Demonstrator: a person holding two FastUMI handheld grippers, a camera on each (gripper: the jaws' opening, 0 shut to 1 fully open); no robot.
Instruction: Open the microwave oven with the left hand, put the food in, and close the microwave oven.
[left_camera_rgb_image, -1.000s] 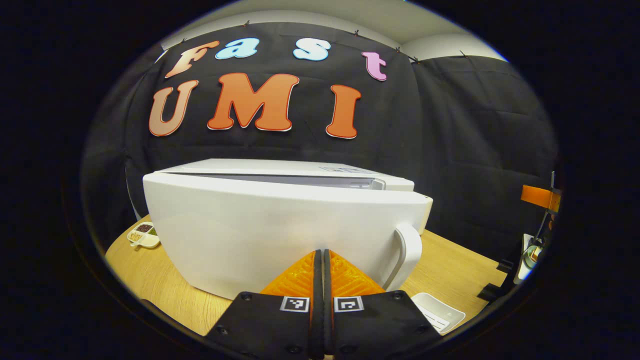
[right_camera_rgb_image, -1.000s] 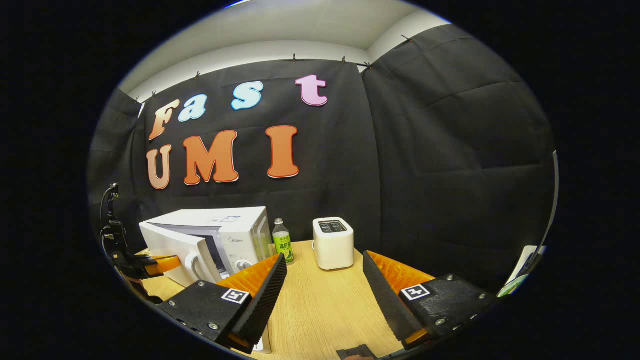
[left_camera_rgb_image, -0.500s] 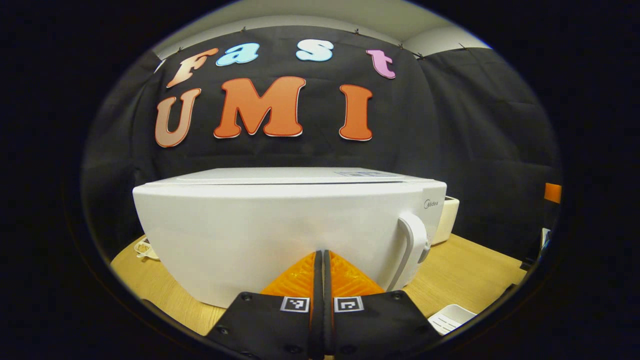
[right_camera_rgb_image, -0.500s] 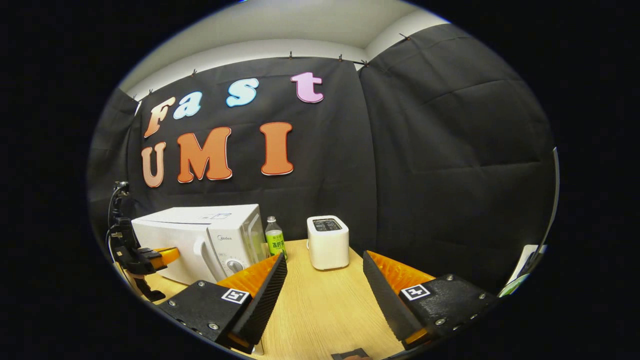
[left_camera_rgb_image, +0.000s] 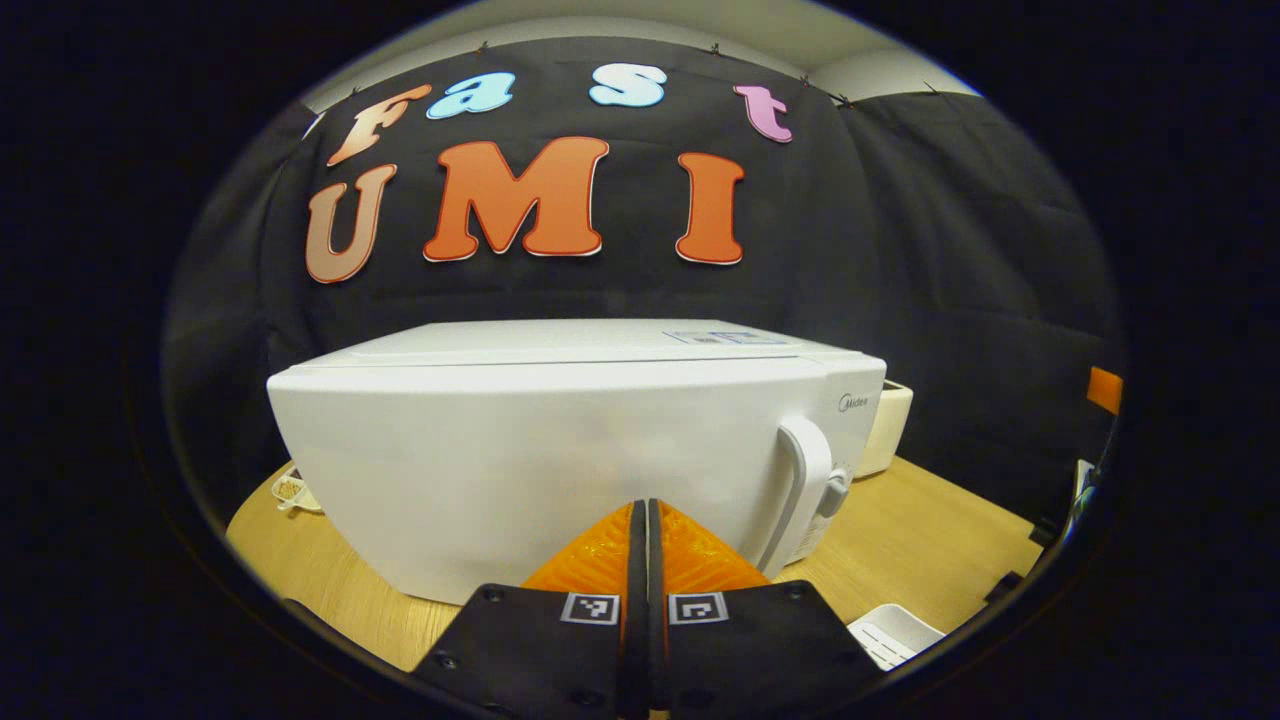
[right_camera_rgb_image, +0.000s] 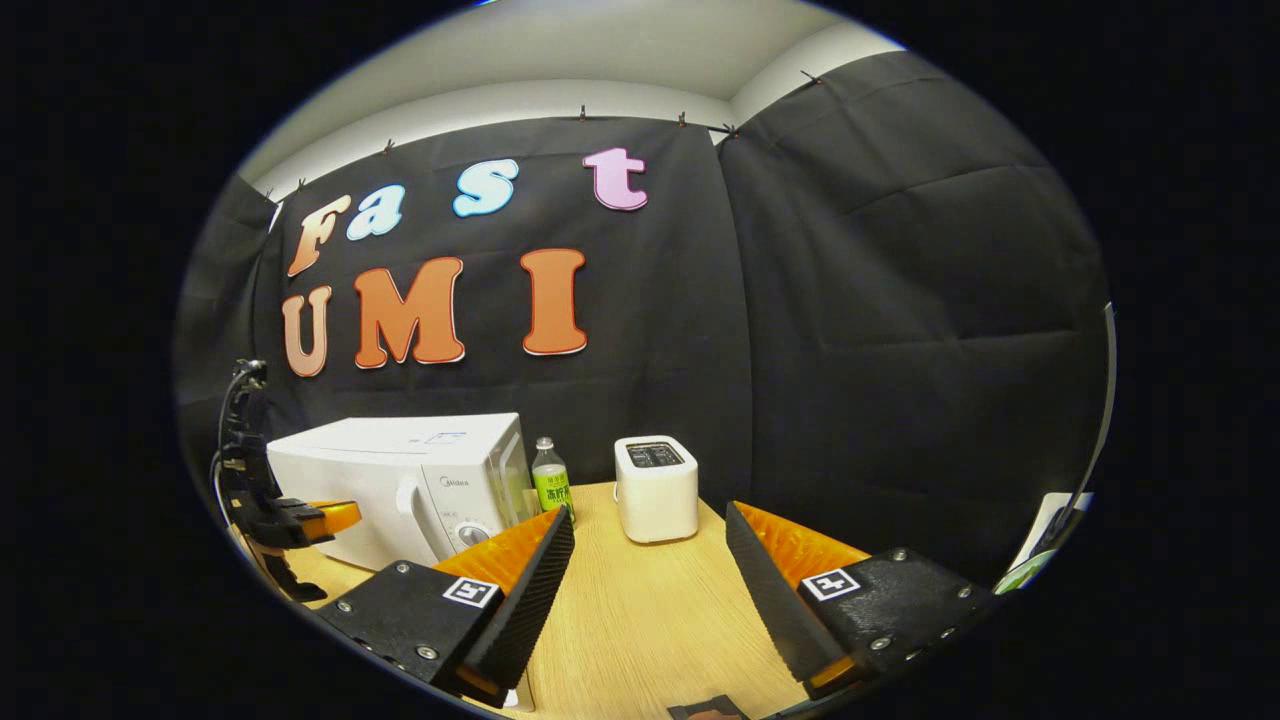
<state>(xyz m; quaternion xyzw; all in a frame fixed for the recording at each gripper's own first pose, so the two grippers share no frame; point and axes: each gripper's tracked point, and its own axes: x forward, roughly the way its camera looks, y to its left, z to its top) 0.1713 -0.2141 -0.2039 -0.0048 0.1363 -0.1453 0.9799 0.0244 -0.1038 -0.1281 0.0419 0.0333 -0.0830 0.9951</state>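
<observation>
Microwave (left_camera_rgb_image: 560, 450) door flush shut, on wooden table (right_camera_rgb_image: 640, 610).
L gripper (left_camera_rgb_image: 646, 520) jaws pressed together, empty, tips at door front, handle (left_camera_rgb_image: 805, 490) just to their right. R gripper (right_camera_rgb_image: 645, 540) jaws wide, empty, well apart from oven.

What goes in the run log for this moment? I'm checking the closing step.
phase: closing | microwave: door flush | left gripper: shut, tips at door | right gripper: open, empty, over table
</observation>
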